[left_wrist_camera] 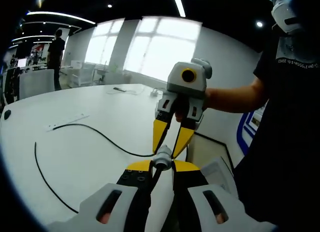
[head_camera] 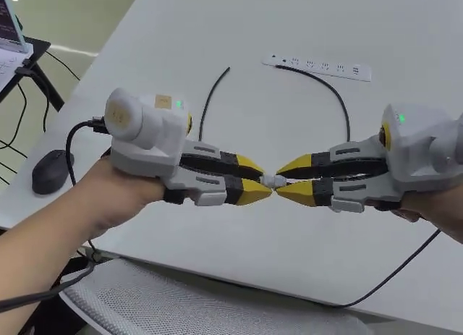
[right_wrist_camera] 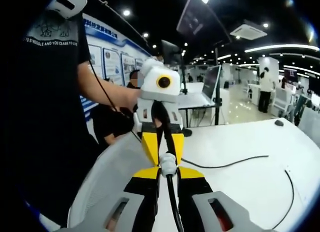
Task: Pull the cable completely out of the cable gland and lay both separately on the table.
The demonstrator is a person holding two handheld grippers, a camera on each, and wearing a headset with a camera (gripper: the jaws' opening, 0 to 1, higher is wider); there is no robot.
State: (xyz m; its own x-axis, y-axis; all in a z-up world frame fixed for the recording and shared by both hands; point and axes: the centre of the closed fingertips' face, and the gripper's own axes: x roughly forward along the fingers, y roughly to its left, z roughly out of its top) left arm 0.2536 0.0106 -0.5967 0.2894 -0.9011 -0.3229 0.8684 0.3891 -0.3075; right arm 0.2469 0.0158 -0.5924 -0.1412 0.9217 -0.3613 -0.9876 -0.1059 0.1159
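Head view, nearest first: the two claws meet tip to tip just above the near part of the white table (head_camera: pixel 289 234). The left gripper (head_camera: pixel 266 184) has its jaws drawn almost together, pinching the small white cable gland (head_camera: pixel 273 181) at its tips. The right gripper (head_camera: pixel 282 181), just as narrowly closed, clamps the black cable (right_wrist_camera: pixel 172 202), which runs back from the gland between that claw's own jaws. Beyond the claws a loose black cord (head_camera: pixel 210 103) lies on the table. Farthest off lies a white power strip (head_camera: pixel 318 66).
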